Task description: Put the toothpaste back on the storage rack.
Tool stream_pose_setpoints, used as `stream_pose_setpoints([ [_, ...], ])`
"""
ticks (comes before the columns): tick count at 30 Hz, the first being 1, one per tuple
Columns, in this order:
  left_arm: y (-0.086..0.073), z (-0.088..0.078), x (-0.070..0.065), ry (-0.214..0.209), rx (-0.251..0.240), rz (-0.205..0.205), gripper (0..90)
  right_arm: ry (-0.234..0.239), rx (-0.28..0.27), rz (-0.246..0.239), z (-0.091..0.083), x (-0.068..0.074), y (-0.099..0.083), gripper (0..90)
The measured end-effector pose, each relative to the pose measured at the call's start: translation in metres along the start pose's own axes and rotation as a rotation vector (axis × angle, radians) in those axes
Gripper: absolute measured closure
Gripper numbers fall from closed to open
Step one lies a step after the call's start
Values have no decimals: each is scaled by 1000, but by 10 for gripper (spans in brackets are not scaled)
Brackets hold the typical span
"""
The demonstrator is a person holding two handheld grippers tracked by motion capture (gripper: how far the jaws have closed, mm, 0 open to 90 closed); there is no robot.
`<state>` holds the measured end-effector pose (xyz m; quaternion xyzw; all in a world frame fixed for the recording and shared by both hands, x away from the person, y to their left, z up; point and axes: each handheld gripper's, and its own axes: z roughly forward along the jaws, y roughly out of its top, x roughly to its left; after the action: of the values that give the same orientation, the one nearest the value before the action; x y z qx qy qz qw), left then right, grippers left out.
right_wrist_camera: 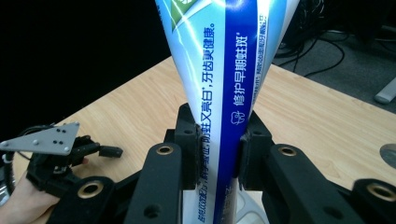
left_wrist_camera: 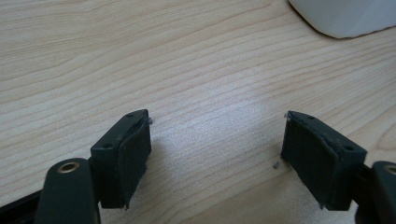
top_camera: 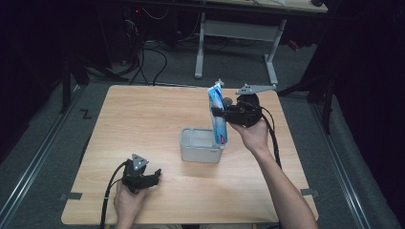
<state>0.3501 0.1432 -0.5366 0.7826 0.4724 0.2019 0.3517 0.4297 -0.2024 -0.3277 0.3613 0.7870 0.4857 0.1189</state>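
Observation:
A blue and white toothpaste tube (top_camera: 218, 114) stands nearly upright, its lower end at the right rim of a grey rectangular bin (top_camera: 201, 145) in the middle of the table. My right gripper (top_camera: 220, 113) is shut on the tube's middle; in the right gripper view the two jaws pinch the tube (right_wrist_camera: 227, 84) from both sides. My left gripper (top_camera: 152, 177) rests low near the table's front left, open, with nothing between its fingers (left_wrist_camera: 125, 156), only bare wood.
The wooden table (top_camera: 143, 119) has free room left of and behind the bin. A corner of the bin (left_wrist_camera: 343, 16) shows in the left gripper view. Beyond the far edge stand a white desk frame (top_camera: 239, 33) and floor cables (top_camera: 148, 62).

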Motion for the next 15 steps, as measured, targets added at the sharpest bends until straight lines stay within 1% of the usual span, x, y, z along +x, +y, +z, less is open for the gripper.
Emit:
stream_pose_setpoints([
  [4,0,0,0,0,0,0,243,-10,-7,-2,7,0,3,741],
  [10,0,0,0,0,0,0,243,-9,-17,13,17,1,3,742],
  [15,0,0,0,0,0,0,243,-5,-33,11,22,2,3,742],
])
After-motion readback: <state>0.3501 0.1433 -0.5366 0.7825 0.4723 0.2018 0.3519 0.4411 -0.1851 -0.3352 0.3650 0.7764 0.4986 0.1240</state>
